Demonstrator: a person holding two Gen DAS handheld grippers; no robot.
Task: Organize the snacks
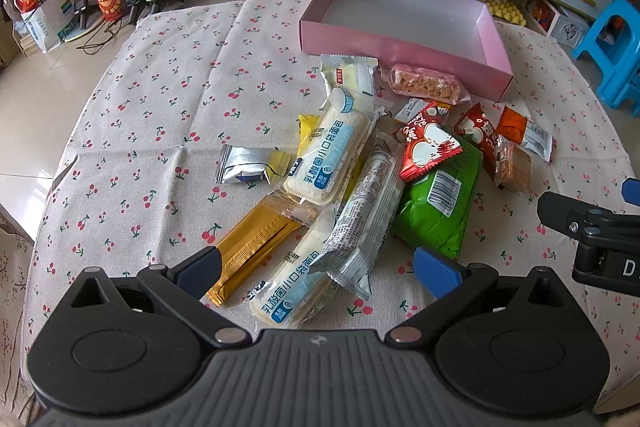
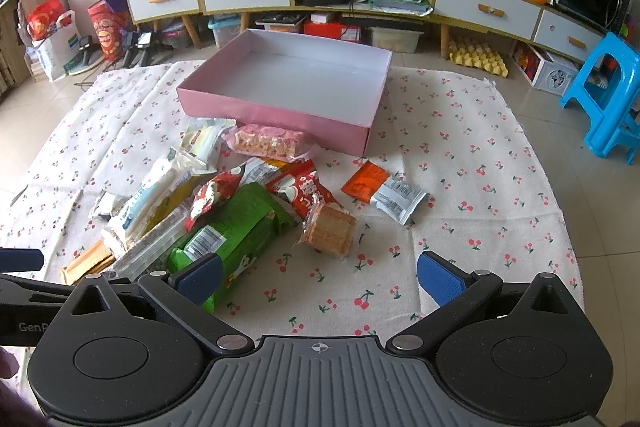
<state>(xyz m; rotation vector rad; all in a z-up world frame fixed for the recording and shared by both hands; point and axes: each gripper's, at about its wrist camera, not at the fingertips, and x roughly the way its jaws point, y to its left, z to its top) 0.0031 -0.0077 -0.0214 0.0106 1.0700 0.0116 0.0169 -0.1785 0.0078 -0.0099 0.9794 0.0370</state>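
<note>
Snacks point(image 1: 352, 163) lie at our left gripper's point(image 1: 316, 273) twelve o'clock, long axes toward the empty pink box point(image 1: 404, 27); right gripper point(image 2: 318, 277) trails; both released.

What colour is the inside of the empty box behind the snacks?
The box is white inside, with pink outer walls. The right wrist view shows it best.
</note>
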